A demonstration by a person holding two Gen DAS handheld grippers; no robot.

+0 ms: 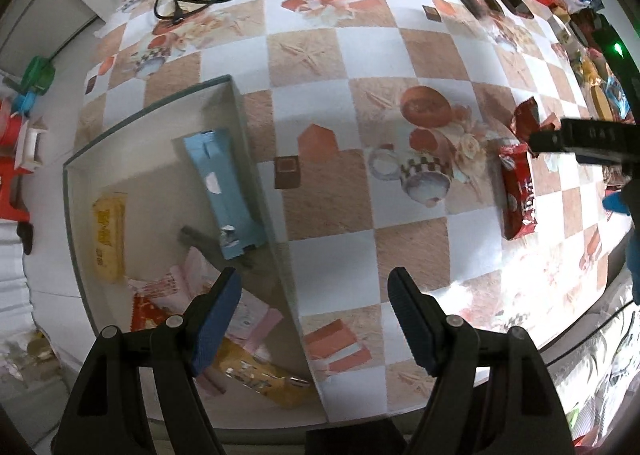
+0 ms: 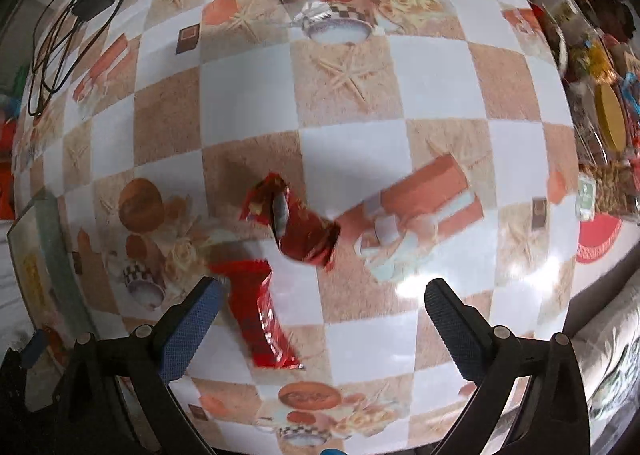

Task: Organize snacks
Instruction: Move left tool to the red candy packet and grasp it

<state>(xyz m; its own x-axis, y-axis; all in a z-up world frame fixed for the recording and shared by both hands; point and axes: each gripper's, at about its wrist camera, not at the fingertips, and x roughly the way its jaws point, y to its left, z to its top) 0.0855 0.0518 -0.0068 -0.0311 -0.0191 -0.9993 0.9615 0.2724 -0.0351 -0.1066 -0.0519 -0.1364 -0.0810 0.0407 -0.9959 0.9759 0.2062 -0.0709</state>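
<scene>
Your left gripper (image 1: 314,319) hung wide open and empty, straddling the wall of the shallow white cardboard box (image 1: 236,95) that held a pale blue snack bar (image 1: 222,191). Your right gripper (image 2: 322,319) was also spread and empty above a flat red wrapped bar (image 2: 260,315) and a crumpled red wrapper (image 2: 300,223) on the checkered tablecloth (image 2: 352,159).

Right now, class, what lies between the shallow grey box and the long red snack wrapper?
Only bare checked tablecloth separates the grey box from the red wrapper, in the left wrist view.
</scene>
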